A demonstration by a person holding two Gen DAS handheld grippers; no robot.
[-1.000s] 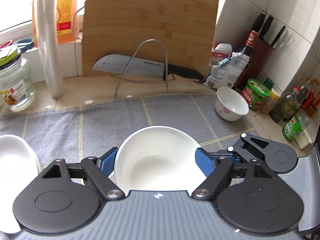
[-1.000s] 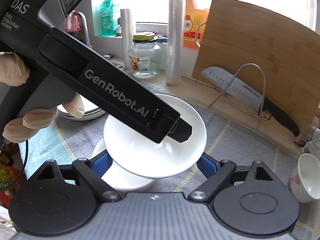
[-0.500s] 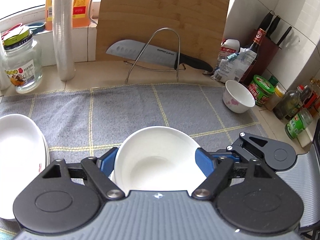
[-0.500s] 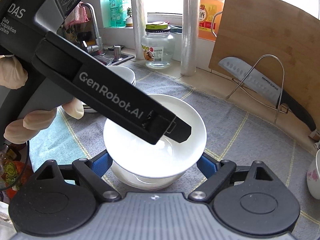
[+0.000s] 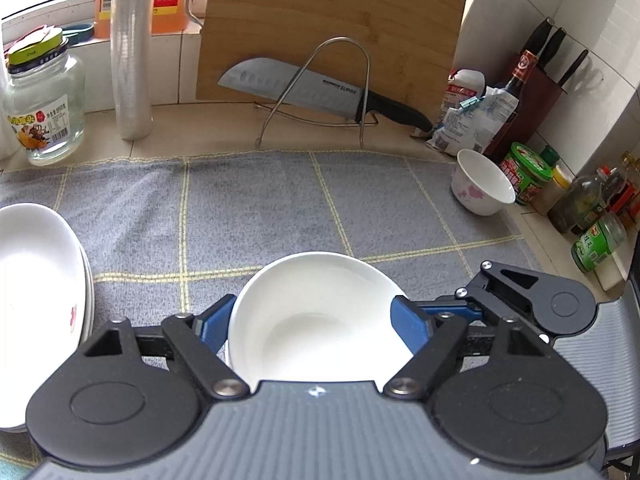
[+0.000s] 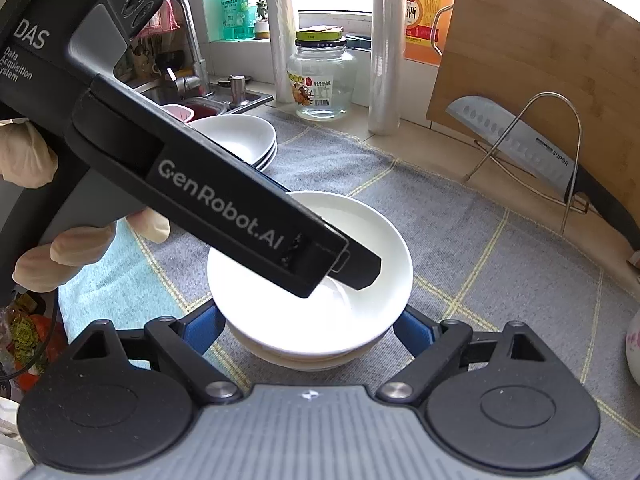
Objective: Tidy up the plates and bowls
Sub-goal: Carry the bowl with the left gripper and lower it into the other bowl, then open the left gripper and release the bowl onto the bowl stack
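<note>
My left gripper (image 5: 312, 320) is shut on a white bowl (image 5: 320, 312), with its blue pads (image 5: 212, 324) against both sides. In the right wrist view this bowl (image 6: 360, 320) sits in, or just above, a second white bowl (image 6: 312, 360) on the grey mat (image 6: 500, 280). One of the left gripper's fingers (image 6: 248, 216) crosses over it, held by a gloved hand (image 6: 68, 256). My right gripper (image 6: 308, 328) has its pads close beside the two bowls, under the upper rim. I cannot tell whether they press. Part of its body (image 5: 560, 304) shows on the right.
A stack of white plates (image 5: 32, 272) stands at the mat's left end, near the sink (image 6: 180, 92). A small flowered bowl (image 5: 484, 188) sits at the right, beside jars and bottles. Behind are a knife on a wire rack (image 5: 304, 88), a cutting board and a glass jar (image 5: 44, 112).
Both grippers have moved together with the held bowl. It hung above and to the right of the lower bowl. Now it is centred on it and lower.
</note>
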